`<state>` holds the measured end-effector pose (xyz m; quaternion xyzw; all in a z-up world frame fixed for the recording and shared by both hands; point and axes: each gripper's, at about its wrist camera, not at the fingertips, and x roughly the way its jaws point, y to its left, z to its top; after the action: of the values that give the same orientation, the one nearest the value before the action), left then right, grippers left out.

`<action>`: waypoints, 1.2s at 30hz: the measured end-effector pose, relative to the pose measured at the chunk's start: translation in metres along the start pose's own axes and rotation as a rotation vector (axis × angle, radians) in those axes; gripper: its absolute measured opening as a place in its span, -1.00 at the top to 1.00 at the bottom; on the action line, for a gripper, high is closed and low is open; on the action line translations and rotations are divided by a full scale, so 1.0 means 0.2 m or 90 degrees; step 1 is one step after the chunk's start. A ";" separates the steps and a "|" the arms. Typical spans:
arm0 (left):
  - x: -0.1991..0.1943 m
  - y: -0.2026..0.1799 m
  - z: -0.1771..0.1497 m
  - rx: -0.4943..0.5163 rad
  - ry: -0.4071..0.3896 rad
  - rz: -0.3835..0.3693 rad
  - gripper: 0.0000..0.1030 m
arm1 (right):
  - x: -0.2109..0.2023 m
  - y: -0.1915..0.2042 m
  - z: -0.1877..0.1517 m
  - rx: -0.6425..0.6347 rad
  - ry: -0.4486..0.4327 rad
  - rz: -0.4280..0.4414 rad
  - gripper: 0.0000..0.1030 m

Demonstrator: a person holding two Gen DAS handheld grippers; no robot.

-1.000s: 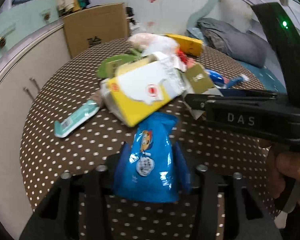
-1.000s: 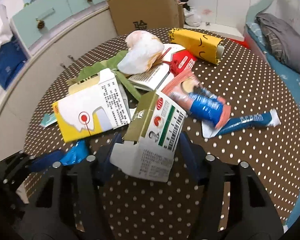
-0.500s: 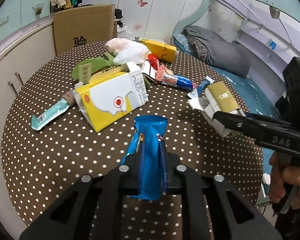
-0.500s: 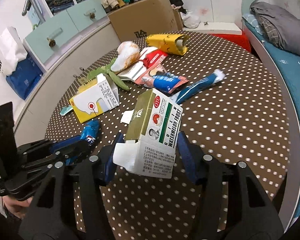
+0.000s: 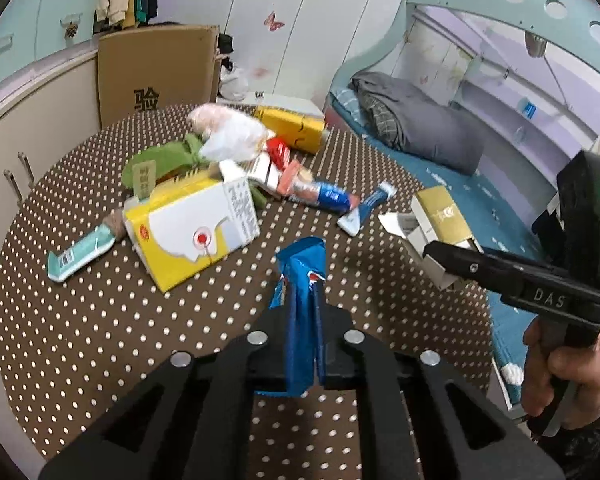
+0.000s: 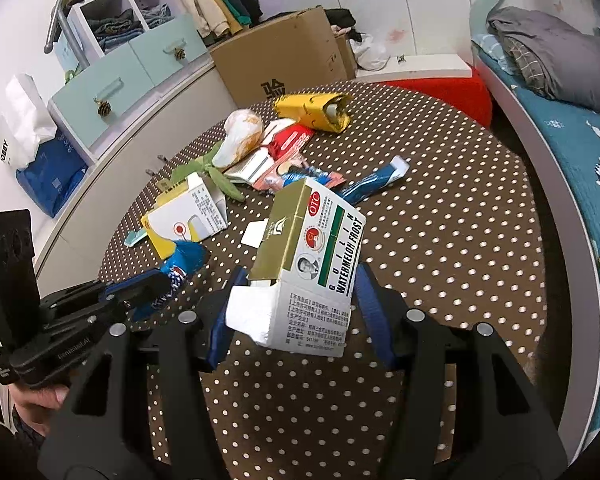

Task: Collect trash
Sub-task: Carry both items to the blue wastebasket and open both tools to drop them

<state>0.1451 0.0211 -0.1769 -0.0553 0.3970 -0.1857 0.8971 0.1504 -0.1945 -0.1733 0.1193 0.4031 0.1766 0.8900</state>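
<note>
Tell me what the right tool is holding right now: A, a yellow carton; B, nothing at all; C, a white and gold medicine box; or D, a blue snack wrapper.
C: in the right wrist view the right tool is clamped on both sides of the white and gold medicine box, raised above the dotted table; the blue snack wrapper is in the left tool.

A pale wall with butterfly stickers [image 5: 274, 22] stands behind a cardboard box [image 5: 156, 70] and a blue-sheeted bed [image 6: 580, 140].
</note>
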 end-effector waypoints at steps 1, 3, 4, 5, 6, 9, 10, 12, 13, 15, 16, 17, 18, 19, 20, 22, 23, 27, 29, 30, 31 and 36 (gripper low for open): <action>-0.01 -0.01 0.01 0.000 -0.006 -0.003 0.86 | -0.02 -0.02 0.01 0.003 -0.008 -0.002 -0.07; -0.02 -0.06 0.06 0.004 -0.019 -0.015 0.86 | -0.08 -0.05 0.04 0.009 -0.024 -0.004 -0.07; -0.02 -0.08 0.08 0.007 -0.024 -0.022 0.86 | -0.11 -0.07 0.05 0.011 -0.035 -0.005 -0.07; -0.02 -0.10 0.11 0.009 -0.029 -0.029 0.86 | -0.15 -0.10 0.08 0.013 -0.048 -0.013 -0.07; -0.01 -0.13 0.13 0.012 -0.032 -0.037 0.86 | -0.19 -0.14 0.10 0.016 -0.061 -0.023 -0.07; 0.01 -0.26 0.23 0.033 -0.050 -0.063 0.86 | -0.30 -0.28 0.17 0.034 -0.093 -0.050 -0.07; 0.02 -0.31 0.26 0.040 -0.055 -0.072 0.86 | -0.35 -0.36 0.19 0.048 -0.106 -0.064 -0.07; 0.07 -0.43 0.34 0.057 -0.060 -0.094 0.86 | -0.40 -0.53 0.22 0.082 -0.122 -0.087 -0.07; 0.10 -0.48 0.37 0.062 -0.058 -0.106 0.86 | -0.41 -0.60 0.22 0.098 -0.123 -0.096 -0.07; 0.17 -0.61 0.44 0.077 -0.050 -0.135 0.86 | -0.40 -0.80 0.21 0.143 -0.114 -0.119 -0.07; 0.23 -0.69 0.47 0.086 -0.042 -0.151 0.86 | -0.38 -0.87 0.20 0.161 -0.109 -0.122 -0.07; 0.26 -0.74 0.49 0.091 -0.036 -0.161 0.86 | -0.36 -0.95 0.19 0.180 -0.101 -0.124 -0.07; 0.31 -0.81 0.52 0.099 -0.026 -0.174 0.86 | -0.31 -1.07 0.16 0.210 -0.086 -0.133 -0.07; 0.36 -0.88 0.54 0.108 -0.016 -0.182 0.86 | -0.29 -1.13 0.14 0.227 -0.078 -0.138 -0.07; 0.41 -0.93 0.54 0.115 -0.007 -0.187 0.86 | -0.25 -1.21 0.11 0.248 -0.068 -0.139 -0.07; 0.51 -1.03 0.55 0.129 0.017 -0.201 0.86 | -0.17 -1.36 0.06 0.289 -0.048 -0.144 -0.07; 0.58 -1.09 0.56 0.135 0.034 -0.209 0.86 | -0.14 -1.41 0.04 0.304 -0.041 -0.146 -0.07; 0.86 -1.31 0.55 0.162 0.101 -0.225 0.86 | -0.02 -1.63 -0.06 0.374 -0.015 -0.146 -0.07; 1.01 -1.40 0.53 0.170 0.141 -0.225 0.86 | 0.02 -1.73 -0.10 0.409 -0.006 -0.141 -0.08; 1.08 -1.43 0.53 0.170 0.159 -0.227 0.86 | 0.04 -1.77 -0.13 0.423 -0.001 -0.138 -0.08; 1.14 -1.46 0.52 0.170 0.177 -0.228 0.86 | 0.06 -1.80 -0.14 0.434 0.004 -0.136 -0.08; 1.45 -1.59 0.48 0.193 0.247 -0.195 0.86 | 0.14 -1.92 -0.19 0.479 0.023 -0.132 -0.08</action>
<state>0.3014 -0.3866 -0.2335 0.0570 0.5162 -0.3835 0.7637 0.2225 -0.5302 -0.3524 0.3929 0.4655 -0.0723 0.7898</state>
